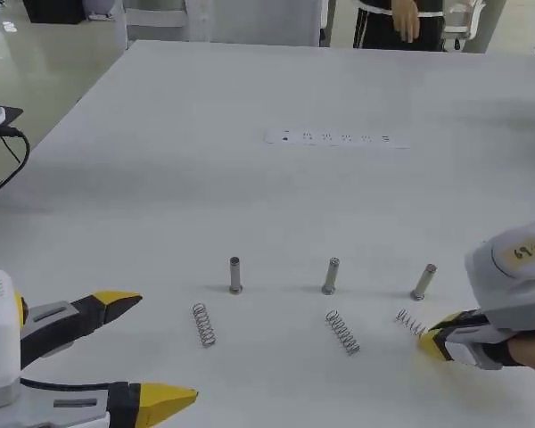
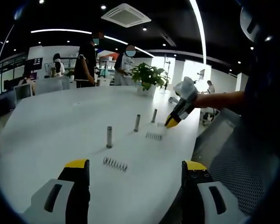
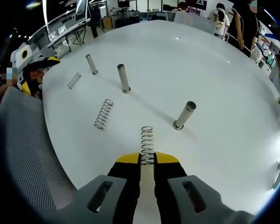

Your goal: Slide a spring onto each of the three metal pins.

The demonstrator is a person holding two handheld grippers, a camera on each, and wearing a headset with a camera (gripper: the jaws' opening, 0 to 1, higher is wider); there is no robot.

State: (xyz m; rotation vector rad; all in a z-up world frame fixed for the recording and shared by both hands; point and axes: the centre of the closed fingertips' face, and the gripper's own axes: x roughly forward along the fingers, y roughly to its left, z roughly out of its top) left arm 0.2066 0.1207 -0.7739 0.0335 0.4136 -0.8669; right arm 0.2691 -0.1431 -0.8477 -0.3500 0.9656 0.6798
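We are pinching the near end of the right spring (image 3: 147, 140) with our right hand-held gripper (image 3: 147, 159), low right in the head view. Our left hand-held gripper (image 1: 152, 348) is hanging spread at lower left. The left pin (image 1: 235, 275), middle pin (image 1: 331, 275) and right pin (image 1: 424, 281) are standing mid-frame on the bench (image 1: 250, 196), the left spring (image 1: 203, 324) and middle spring (image 1: 342, 331) lying below them.

Our yellow-tipped left gripper (image 2: 135, 164) gapes wide — a small coiled steel spring (image 2: 115, 163) lies just before the closest upright grey metal pin (image 2: 109, 136).
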